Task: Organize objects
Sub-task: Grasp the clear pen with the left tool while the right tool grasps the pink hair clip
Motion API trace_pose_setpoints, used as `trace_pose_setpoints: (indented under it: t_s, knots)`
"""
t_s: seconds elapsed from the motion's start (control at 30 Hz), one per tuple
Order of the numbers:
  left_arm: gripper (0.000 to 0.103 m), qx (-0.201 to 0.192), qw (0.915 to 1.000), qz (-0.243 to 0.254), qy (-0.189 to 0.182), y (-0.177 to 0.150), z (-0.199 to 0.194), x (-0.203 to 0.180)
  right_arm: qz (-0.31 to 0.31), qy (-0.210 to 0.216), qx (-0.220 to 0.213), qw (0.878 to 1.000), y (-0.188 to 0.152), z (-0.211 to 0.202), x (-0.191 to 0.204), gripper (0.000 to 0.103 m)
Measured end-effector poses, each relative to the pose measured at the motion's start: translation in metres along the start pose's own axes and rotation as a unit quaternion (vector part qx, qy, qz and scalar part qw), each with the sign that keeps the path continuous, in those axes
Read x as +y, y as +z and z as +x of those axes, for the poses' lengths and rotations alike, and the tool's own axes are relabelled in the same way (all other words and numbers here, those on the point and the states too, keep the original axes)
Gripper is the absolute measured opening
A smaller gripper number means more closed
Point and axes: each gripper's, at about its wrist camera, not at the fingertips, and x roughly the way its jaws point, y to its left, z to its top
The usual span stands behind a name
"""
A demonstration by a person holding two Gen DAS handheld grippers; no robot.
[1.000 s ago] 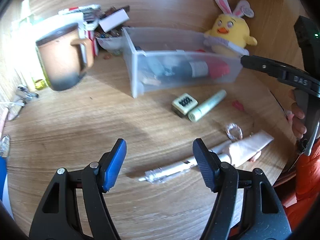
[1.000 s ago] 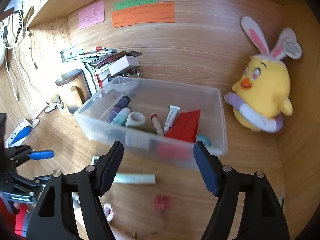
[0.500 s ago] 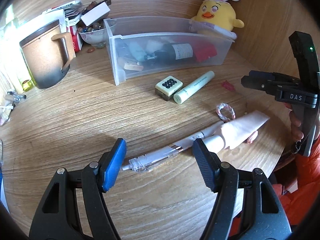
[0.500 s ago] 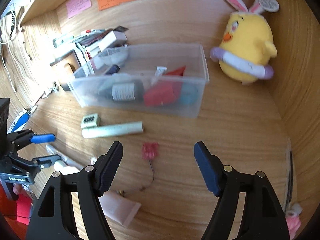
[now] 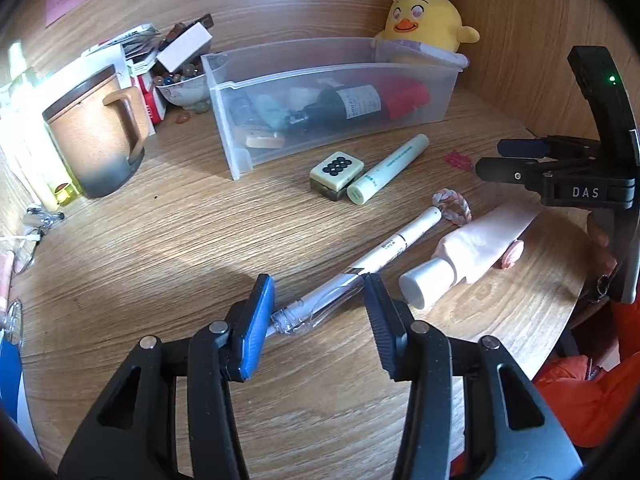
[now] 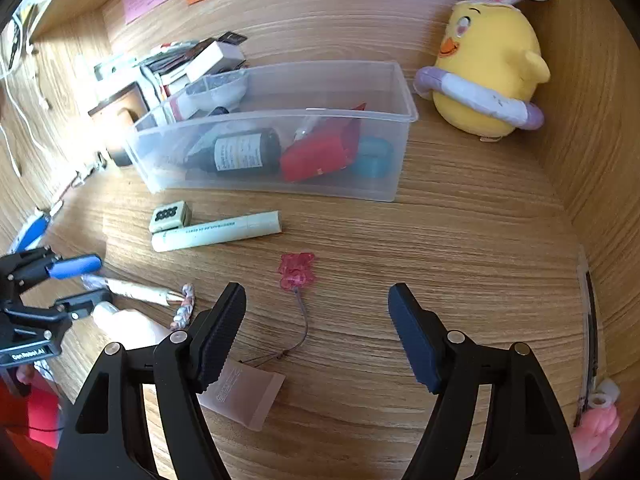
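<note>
I am holding the left tongs [image 5: 316,316] wide open just over the bench [image 5: 160,248], their two pads straddling the clear-capped end of a white pen [image 5: 360,268] without gripping it. The pen is lying slantwise, its far tip touching a braided hair tie [image 5: 452,206], and a pink tube [image 5: 468,252] is resting just beside it. Nearer the clear bin [image 5: 332,96] a domino tile [image 5: 337,168] is touching a pale green tube [image 5: 386,168]. My right tongs [image 6: 316,332] are also gaping and holding nothing, hovering before a pink charm [image 6: 297,272] (its thin cord is trailing toward me). The bin is holding a dark bottle [image 6: 240,154] and a red packet [image 6: 316,154].
</note>
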Motion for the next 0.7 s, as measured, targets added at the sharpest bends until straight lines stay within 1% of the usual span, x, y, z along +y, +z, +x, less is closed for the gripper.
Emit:
trace_pose_setpoints:
  t_s: [0.1, 0.13, 0.17, 0.27, 0.33, 0.47, 0.57, 0.63, 0.7]
  knots:
    - [0.045, 0.001, 1.0, -0.004, 0.004, -0.003, -0.003, 0.002, -0.009, -0.004, 0.003, 1.0, 0.003, 0.004, 0.004, 0.07]
    - [0.04, 0.001, 1.0, -0.006, 0.005, -0.005, -0.005, 0.003, -0.009, -0.003, 0.003, 1.0, 0.004, 0.005, 0.004, 0.07]
    - [0.026, 0.002, 1.0, -0.008, 0.004, -0.006, -0.006, 0.004, -0.009, -0.002, 0.003, 1.0, 0.005, 0.006, 0.003, 0.07]
    - [0.025, 0.009, 0.9997, -0.022, 0.009, -0.009, -0.01, 0.013, -0.005, 0.002, 0.003, 1.0, 0.008, 0.009, 0.002, 0.069]
    - [0.025, 0.008, 0.9997, -0.022, 0.011, -0.012, -0.012, 0.015, -0.004, 0.006, 0.004, 1.0, 0.008, 0.011, 0.002, 0.07]
    - [0.026, 0.01, 0.9998, -0.01, 0.012, -0.012, -0.012, 0.01, -0.01, 0.006, 0.003, 1.0, 0.008, 0.011, 0.004, 0.069]
    - [0.026, 0.013, 0.9999, 0.01, 0.005, -0.004, -0.006, 0.003, -0.013, 0.007, 0.006, 1.0, 0.009, 0.013, 0.006, 0.069]
    - [0.026, 0.014, 0.9997, 0.02, -0.001, 0.001, -0.001, -0.001, -0.018, 0.006, 0.013, 1.0, 0.01, 0.017, 0.008, 0.065]
    - [0.026, 0.014, 0.9995, 0.026, -0.01, 0.006, 0.003, -0.002, -0.023, 0.005, 0.019, 1.0, 0.01, 0.02, 0.01, 0.056]
